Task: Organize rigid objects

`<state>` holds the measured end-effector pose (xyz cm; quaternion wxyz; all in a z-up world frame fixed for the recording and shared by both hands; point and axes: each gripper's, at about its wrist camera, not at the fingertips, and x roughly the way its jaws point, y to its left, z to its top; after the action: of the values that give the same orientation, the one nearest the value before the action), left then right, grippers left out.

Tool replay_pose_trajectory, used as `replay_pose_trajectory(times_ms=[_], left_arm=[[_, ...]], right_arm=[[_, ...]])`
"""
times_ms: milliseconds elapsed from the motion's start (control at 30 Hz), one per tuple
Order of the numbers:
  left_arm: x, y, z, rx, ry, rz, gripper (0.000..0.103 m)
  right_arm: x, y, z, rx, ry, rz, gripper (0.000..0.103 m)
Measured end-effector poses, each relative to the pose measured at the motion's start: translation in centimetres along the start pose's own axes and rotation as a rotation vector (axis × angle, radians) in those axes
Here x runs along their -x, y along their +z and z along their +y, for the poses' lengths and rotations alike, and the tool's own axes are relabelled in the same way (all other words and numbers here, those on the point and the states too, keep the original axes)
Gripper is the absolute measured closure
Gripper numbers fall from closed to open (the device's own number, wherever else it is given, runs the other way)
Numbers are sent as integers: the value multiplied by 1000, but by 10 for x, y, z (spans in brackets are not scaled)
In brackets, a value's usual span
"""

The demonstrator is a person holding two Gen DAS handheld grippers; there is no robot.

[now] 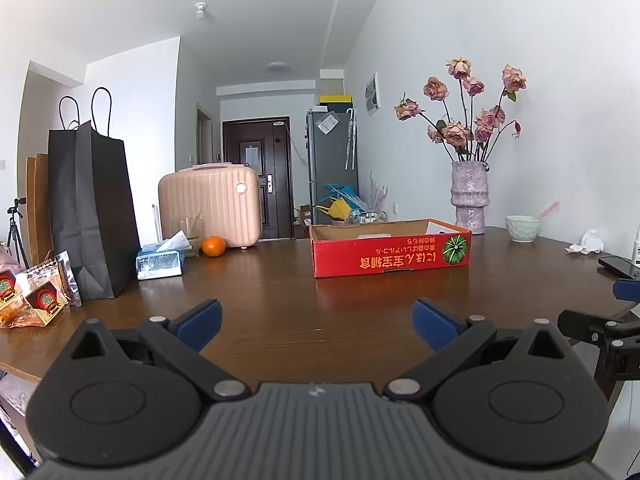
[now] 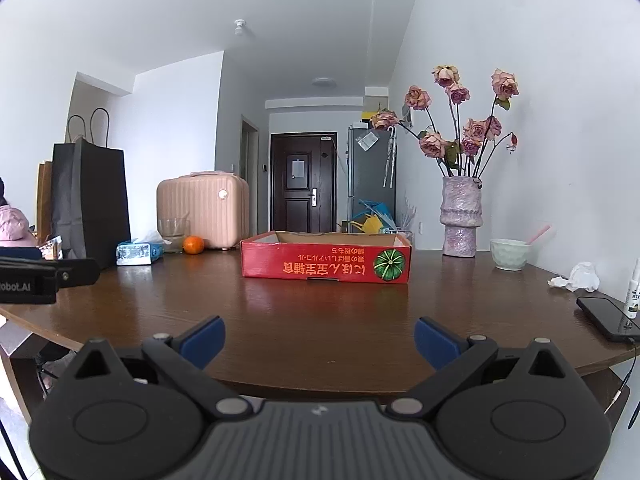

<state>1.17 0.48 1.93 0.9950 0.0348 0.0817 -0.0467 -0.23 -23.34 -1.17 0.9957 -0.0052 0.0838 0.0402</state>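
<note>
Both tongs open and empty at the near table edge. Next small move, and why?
Probably ease the left tongs forward-left toward the orange beside the tissue pack. Both tongs, right included, are open and hold nothing, and the red box sits open-topped mid-table, a likely bin.

red box point(image 2: 326, 258) contents: hidden by wall | phone point(image 1: 620, 267): cut by edge

Red cardboard box point(image 1: 390, 254), shallow, top open, sits flat mid-bench point(image 1: 280, 304). Printed text upside down, green pumpkin graphic at right end. Orange point(image 1: 213, 246) rests on bench far left, well apart from box.
</note>
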Motion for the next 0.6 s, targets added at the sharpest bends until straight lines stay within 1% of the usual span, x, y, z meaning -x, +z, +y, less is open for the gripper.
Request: replay_pose_trajectory(times_ms=[467, 600], left_arm=[[-1, -4, -4, -29, 2, 3, 0], [-1, -5, -3, -18, -17, 9, 0]], right_arm=[[-2, 0, 0, -10, -11, 13, 2], [-2, -2, -1, -19, -14, 14, 2]])
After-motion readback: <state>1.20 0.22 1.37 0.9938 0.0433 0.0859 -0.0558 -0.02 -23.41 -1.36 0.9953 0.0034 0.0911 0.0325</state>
